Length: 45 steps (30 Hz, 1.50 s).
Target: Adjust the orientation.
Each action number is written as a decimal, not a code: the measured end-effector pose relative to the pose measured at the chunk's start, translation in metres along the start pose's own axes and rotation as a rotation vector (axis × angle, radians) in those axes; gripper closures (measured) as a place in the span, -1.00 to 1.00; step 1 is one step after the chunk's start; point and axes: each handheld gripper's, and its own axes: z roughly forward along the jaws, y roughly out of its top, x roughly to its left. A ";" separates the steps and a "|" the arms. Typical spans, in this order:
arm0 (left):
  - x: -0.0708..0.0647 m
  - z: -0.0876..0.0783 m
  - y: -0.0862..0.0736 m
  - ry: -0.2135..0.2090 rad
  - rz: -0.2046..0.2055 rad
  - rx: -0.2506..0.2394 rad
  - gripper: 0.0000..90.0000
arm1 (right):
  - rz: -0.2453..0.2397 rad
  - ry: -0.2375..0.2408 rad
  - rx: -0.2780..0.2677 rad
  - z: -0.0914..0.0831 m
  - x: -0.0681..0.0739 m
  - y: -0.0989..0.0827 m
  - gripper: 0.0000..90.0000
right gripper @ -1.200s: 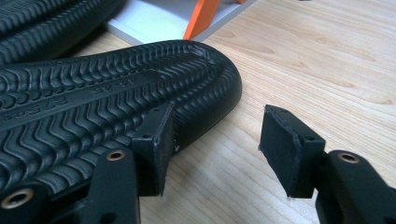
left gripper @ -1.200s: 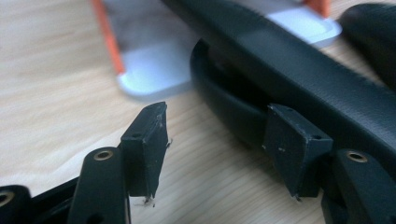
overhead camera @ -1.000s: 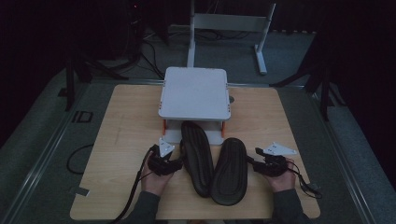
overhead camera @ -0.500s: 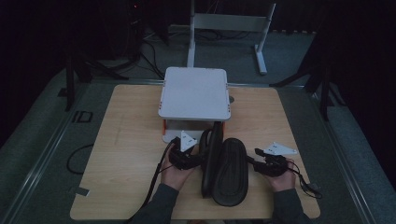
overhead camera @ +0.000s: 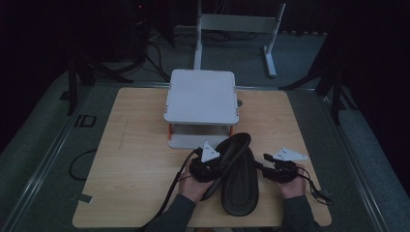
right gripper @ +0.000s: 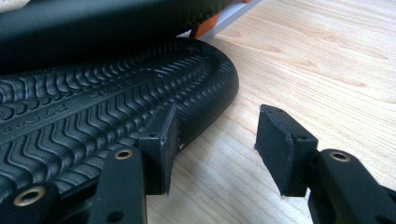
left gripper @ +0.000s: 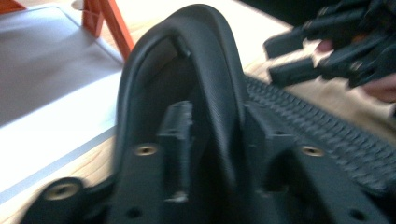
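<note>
Two black slippers lie at the lower middle of the high view on the pale wooden surface (overhead camera: pixel 135 145), just in front of a white two-tier stand (overhead camera: pixel 201 96) with orange legs. The left tool (overhead camera: pixel 211 169) pinches the left slipper (overhead camera: pixel 231 147): in the left gripper view its jaws have just been closing, and the slipper's rim (left gripper: pixel 219 93) sits between them with the pads pressed on either side. That slipper is raised on edge and tilted, its toe pointing to the upper right of the high view, and it leans over the right slipper (overhead camera: pixel 240 186), which lies sole-up and flat on the surface.

The right tool (overhead camera: pixel 270 170) stays spread. In the right gripper view one of its fingers (right gripper: pixel 161 144) touches the edge of the ridged sole (right gripper: pixel 93 121), while the other stands apart over bare wood, so nothing is clamped there.

As a judgement, the work looks like pairing or stacking the slippers, perhaps to set them on the stand. The first grasp is made and the lift has begun. Left to do: bring the lifted slipper squarely over or against its mate, secure the second slipper with the right tool, and carry the pair toward the stand at the upper middle of the frame. Neither shelf holds footwear yet.
</note>
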 end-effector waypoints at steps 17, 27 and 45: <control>0.040 -0.006 0.001 0.081 0.005 -0.006 0.04 | -0.001 0.000 0.001 0.000 0.000 0.000 0.06; 0.045 0.013 -0.011 0.127 0.006 0.089 0.68 | 0.001 0.003 0.001 0.000 -0.001 0.000 0.06; 0.095 -0.061 -0.044 0.362 0.049 0.156 0.83 | 0.002 0.005 0.003 0.001 -0.001 0.000 0.06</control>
